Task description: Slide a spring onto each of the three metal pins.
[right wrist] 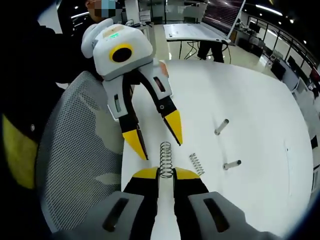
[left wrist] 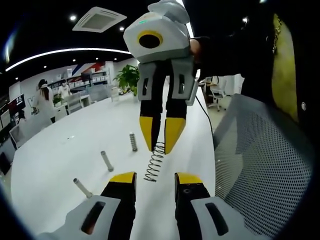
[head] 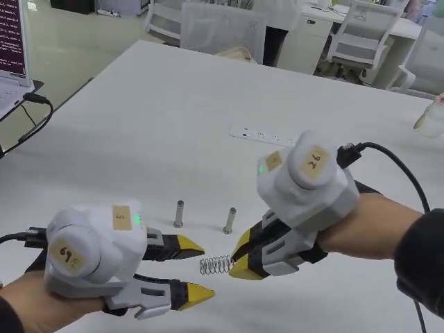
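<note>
white table (head: 173, 104): right claw (head: 236, 261) (tagged 26) pinches a spring (head: 215, 264); left claw (head: 206, 270) (tagged 69) gapes empty.

Table (head: 173, 104) is open across upper left and centre of head view. Obstacles: one pin (head: 179, 214) and second pin (head: 229, 220) upright at lower centre; power strip (head: 262, 135) right of centre; spring (head: 216, 264) between left hand-held gripper (head: 207, 270) and right hand-held gripper (head: 236, 260).

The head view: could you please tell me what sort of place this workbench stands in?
Probably an open-plan office or lab: a long white table, office chairs behind it, a laptop off to the left, and a potted plant in the left gripper view.
</note>
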`<state>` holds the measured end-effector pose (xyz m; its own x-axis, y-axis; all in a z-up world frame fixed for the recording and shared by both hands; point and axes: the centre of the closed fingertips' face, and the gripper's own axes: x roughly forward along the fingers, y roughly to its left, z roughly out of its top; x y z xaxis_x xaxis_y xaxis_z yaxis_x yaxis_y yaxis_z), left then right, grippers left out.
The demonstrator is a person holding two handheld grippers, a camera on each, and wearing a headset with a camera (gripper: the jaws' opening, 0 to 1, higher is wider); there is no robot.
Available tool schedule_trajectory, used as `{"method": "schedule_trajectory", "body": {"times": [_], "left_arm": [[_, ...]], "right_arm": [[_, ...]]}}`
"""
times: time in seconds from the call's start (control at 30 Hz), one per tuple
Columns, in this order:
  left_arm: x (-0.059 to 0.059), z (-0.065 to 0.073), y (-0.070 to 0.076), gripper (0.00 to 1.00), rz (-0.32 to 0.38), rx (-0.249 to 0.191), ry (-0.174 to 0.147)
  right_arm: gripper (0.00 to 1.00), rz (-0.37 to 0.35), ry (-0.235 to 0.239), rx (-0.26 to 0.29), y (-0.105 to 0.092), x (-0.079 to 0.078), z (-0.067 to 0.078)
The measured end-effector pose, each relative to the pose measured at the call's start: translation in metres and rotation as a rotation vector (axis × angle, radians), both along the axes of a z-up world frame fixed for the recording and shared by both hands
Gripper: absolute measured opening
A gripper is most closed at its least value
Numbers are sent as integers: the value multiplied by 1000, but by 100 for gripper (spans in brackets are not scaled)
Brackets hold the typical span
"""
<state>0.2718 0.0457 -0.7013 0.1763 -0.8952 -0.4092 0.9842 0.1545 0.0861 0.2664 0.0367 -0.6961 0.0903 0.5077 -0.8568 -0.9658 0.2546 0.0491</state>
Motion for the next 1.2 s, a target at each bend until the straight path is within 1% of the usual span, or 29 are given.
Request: {"method": "schedule_trajectory", "body": {"times": [0.13, 0.33, 0.37, 0.4, 0.5, 0.57, 0.8, 0.83, 0.93, 1.07, 1.2], "left_arm": [[-1, -1, -1, 19, -9, 6, -9], [0, 1, -1, 12, -10, -1, -21], [0, 0, -1, 10, -11, 4, -32], [0, 0, -1, 8, -11, 7, -36], [1, -2, -1, 6, -13, 10, -44], [2, -2, -1, 4, -15, 15, -55], [1, -1, -1, 3, -23, 13, -64], [1, -1, -1, 3, -27, 12, -73], [2, 0, -1, 3, -25, 0, -72], [2, 1, -1, 2, -23, -20, -62], [3, 2, 0, 2, -17, -36, -44]], "right_arm": [[8, 5, 1, -1, 1, -1, 1], [8, 9, 4, -1, 2, -2, 1], [8, 10, 6, -1, 2, -3, 1], [8, 11, 5, -1, 2, -3, 1], [8, 11, 7, -2, 2, -3, 1], [8, 13, 10, -2, 3, -4, 2], [8, 16, 5, -1, 4, -4, 4], [8, 16, 4, 0, 4, -4, 5], [8, 15, -4, 3, 4, -3, 7], [8, 10, -10, 15, 5, -1, 10], [8, 11, -17, 25, 6, -1, 12]]}}
